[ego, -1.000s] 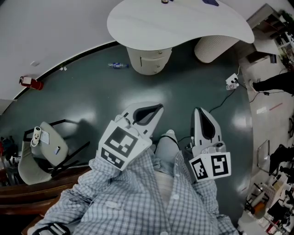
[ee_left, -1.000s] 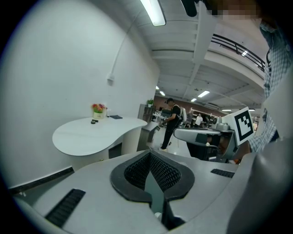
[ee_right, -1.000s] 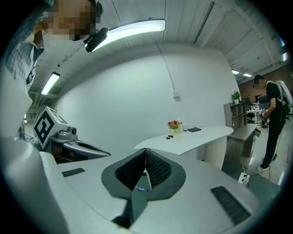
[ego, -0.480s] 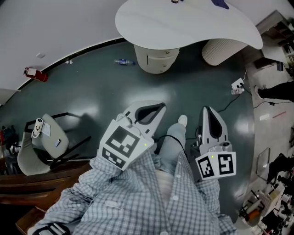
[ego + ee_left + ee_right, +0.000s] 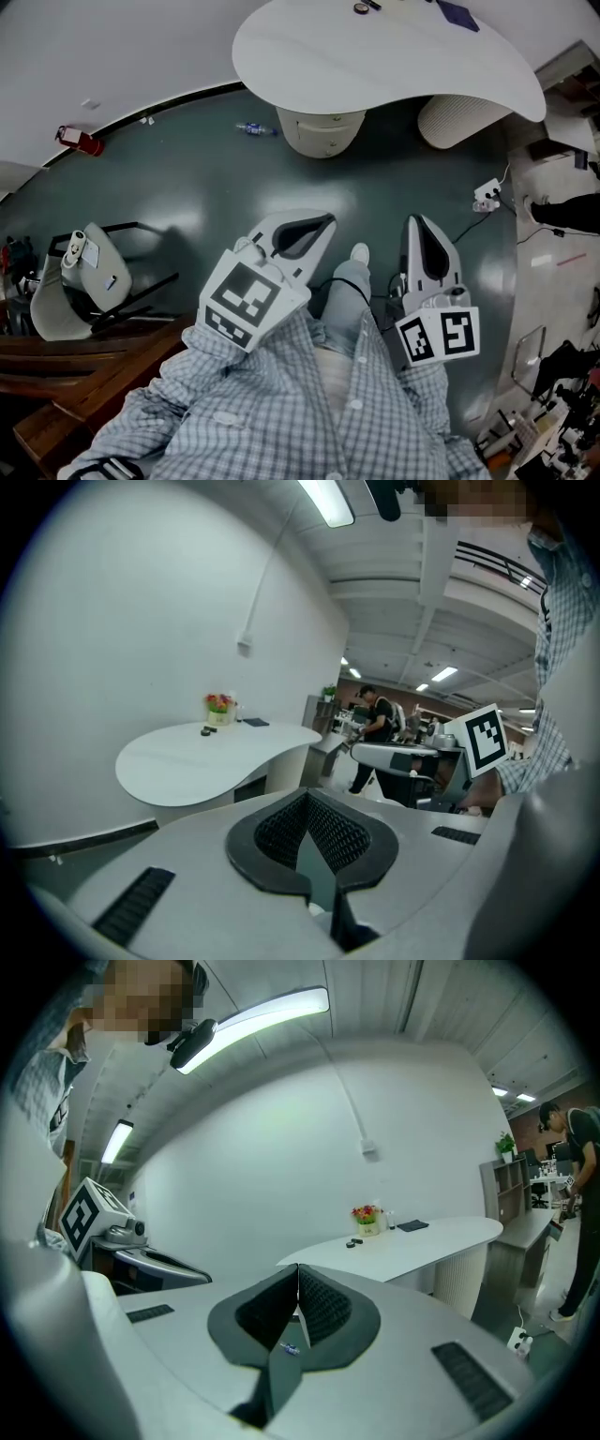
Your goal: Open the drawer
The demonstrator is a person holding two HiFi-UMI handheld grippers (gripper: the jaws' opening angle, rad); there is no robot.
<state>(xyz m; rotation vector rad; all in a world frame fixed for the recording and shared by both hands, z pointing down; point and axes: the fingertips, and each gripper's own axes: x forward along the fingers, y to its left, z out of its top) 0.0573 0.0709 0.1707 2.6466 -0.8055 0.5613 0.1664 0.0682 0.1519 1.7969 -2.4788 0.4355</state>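
A white curved table (image 5: 375, 52) stands ahead, and its round pedestal (image 5: 323, 127) shows drawer fronts. Both grippers hang over the dark green floor, well short of that pedestal. My left gripper (image 5: 327, 219) is shut with nothing in it, its tip pointing toward the table. My right gripper (image 5: 416, 222) is shut too and empty. In the left gripper view the jaws (image 5: 307, 794) meet at the tip with the table (image 5: 206, 757) beyond. From the right gripper view the closed jaws (image 5: 298, 1267) point at the table (image 5: 412, 1239), which carries a small flower pot (image 5: 364, 1217).
A ribbed white cylinder (image 5: 461, 117) stands right of the pedestal. A plastic bottle (image 5: 254, 128) and a power strip (image 5: 486, 195) lie on the floor. At left are a chair (image 5: 84, 281), a red extinguisher (image 5: 79, 141) and a wooden bench (image 5: 56, 375). Another person (image 5: 375, 719) stands farther off.
The person has walked a little toward the table, so it sits lower and larger in the head view. A foot swung forward. Both grippers stay shut in the same pose.
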